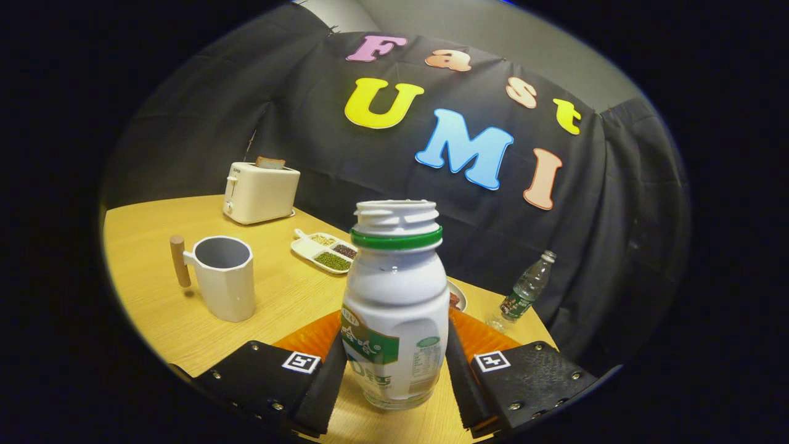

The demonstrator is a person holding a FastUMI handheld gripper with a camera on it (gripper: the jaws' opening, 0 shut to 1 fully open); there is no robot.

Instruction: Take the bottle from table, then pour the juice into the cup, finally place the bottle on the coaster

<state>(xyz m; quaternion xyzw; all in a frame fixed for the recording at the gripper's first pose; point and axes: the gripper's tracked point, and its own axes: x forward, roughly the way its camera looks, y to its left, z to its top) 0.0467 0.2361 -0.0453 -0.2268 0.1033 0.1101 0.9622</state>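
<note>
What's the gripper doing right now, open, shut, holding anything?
Gripper: shut on the white bottle, both fingers pressing its sides, orange coaster just behind.

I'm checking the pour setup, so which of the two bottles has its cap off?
The white bottle between the gripper fingers is uncapped, its threaded neck bare. The clear bottle by the black cloth wall looks capped.

A toaster [260, 192] holding bread, a divided snack tray [325, 251] and a clear water bottle [526, 287] stand on the table [154, 290].

Wooden table [148, 296]: cup [223, 277], toaster [260, 191], bottle [394, 308].
</note>
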